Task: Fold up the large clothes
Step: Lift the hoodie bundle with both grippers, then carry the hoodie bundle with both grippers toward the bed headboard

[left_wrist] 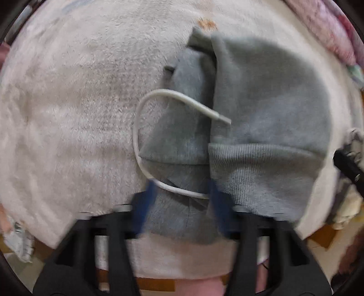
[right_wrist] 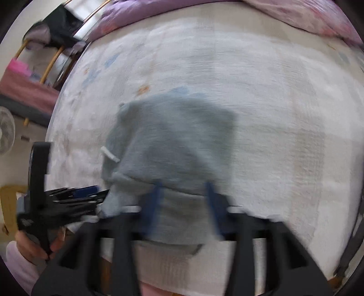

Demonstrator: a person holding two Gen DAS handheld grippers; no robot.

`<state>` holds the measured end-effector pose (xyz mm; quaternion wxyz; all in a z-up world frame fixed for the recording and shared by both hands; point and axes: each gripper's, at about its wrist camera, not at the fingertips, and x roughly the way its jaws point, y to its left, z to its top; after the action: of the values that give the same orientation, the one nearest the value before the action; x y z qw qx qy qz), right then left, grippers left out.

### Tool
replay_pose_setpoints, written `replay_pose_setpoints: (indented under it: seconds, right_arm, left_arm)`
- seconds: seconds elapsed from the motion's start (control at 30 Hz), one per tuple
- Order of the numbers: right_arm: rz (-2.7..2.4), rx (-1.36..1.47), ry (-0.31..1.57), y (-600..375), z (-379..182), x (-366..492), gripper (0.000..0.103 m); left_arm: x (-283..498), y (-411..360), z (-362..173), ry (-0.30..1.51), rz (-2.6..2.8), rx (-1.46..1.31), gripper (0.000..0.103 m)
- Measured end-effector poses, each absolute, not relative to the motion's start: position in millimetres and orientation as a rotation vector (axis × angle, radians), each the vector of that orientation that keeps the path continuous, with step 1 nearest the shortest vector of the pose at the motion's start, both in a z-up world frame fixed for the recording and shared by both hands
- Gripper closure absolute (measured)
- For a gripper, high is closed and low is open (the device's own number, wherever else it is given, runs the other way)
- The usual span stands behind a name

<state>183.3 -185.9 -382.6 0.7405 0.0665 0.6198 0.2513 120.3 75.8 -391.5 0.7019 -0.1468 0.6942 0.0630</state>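
My left gripper (left_wrist: 179, 200) sits at the near hem of the grey hoodie (left_wrist: 261, 109), jaws spread wide with cloth and the white drawstring (left_wrist: 138, 127) lying between them; blur hides whether either pad is touching fabric; right gripper (right_wrist: 182, 205) same story, jaws wide astride the hoodie's ribbed hem, nothing pinched that I can see; both views smeared, so I judge both hands are moving.

Hoodie is bunched and partly folded on the pale fleece blanket (left_wrist: 68, 113); ribbed band faces me, one panel doubled over the other; drawstring loops off the hoodie's left side onto the blanket, its tip resting on the top panel; purple bedding (right_wrist: 159, 13) lies beyond the hoodie at the blanket's far edge.

Risks, as I judge them: closing on the drawstring instead of cloth, which drags the cord and skews the fold; grabbing only the top layer so the lower one stays behind; fleece snagging a jaw and lifting with the hoodie.
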Motion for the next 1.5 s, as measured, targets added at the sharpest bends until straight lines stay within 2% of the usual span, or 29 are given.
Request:
replay_pose_setpoints:
  seconds: [0.03, 0.07, 0.13, 0.23, 0.33, 0.43, 0.5, 0.6, 0.63, 0.67, 0.7, 0.73, 0.77, 0.83, 0.97, 1.1, 1.33, 1.5]
  right_arm:
    - [0.544, 0.176, 1.347, -195, -384, 186, 0.020]
    - [0.574, 0.228, 1.346, -205, -392, 192, 0.019]
    - [0.620, 0.276, 1.386, -210, -409, 200, 0.019]
    - [0.722, 0.394, 1.495, -207, -457, 219, 0.018]
    - [0.843, 0.558, 1.530, -202, -487, 227, 0.012]
    - [0.936, 0.631, 1.520, -193, -504, 228, 0.008]
    - [0.966, 0.694, 1.529, -185, -516, 229, 0.008]
    - [0.972, 0.681, 1.468, -168, -515, 228, 0.006]
    - [0.966, 0.688, 1.450, -164, -514, 226, 0.006]
    - [0.957, 0.709, 1.447, -164, -514, 225, 0.008]
    - [0.942, 0.737, 1.450, -167, -514, 227, 0.010]
    - [0.918, 0.769, 1.454, -170, -513, 226, 0.017]
    - [0.892, 0.801, 1.454, -175, -509, 224, 0.022]
    - [0.892, 0.794, 1.440, -177, -493, 220, 0.024]
    - [0.898, 0.710, 1.359, -186, -445, 218, 0.024]
    - [0.888, 0.781, 1.301, -231, -394, 219, 0.025]
    - [0.794, 0.765, 1.170, -363, -291, 206, 0.025]
    - [0.654, 0.733, 1.126, -466, -255, 191, 0.025]
  left_arm:
    - [123, 83, -386, 1.519, 0.115, -0.351, 0.024]
    - [126, 90, -381, 1.491, 0.083, -0.372, 0.023]
    - [137, 107, -379, 1.453, -0.025, -0.440, 0.011]
    - [154, 135, -401, 1.468, -0.087, -0.534, 0.011]
    - [164, 148, -436, 1.522, -0.207, -0.682, 0.011]
    - [169, 131, -464, 1.573, -0.375, -0.750, 0.009]
    - [174, 122, -466, 1.571, -0.408, -0.699, 0.007]
    - [184, 127, -472, 1.593, -0.406, -0.780, 0.008]
    - [182, 125, -472, 1.586, -0.424, -0.804, 0.015]
    - [183, 122, -471, 1.572, -0.451, -0.832, 0.027]
    - [184, 115, -471, 1.559, -0.469, -0.867, 0.045]
    - [185, 109, -469, 1.548, -0.456, -0.864, 0.050]
    - [186, 104, -466, 1.544, -0.437, -0.833, 0.051]
    - [186, 91, -450, 1.528, -0.417, -0.750, 0.059]
    - [184, 73, -414, 1.504, -0.420, -0.746, 0.061]
    - [184, 33, -357, 1.443, -0.472, -0.680, 0.061]
    - [182, -98, -255, 1.382, -0.602, -0.558, 0.061]
    - [176, -209, -227, 1.362, -0.711, -0.482, 0.061]
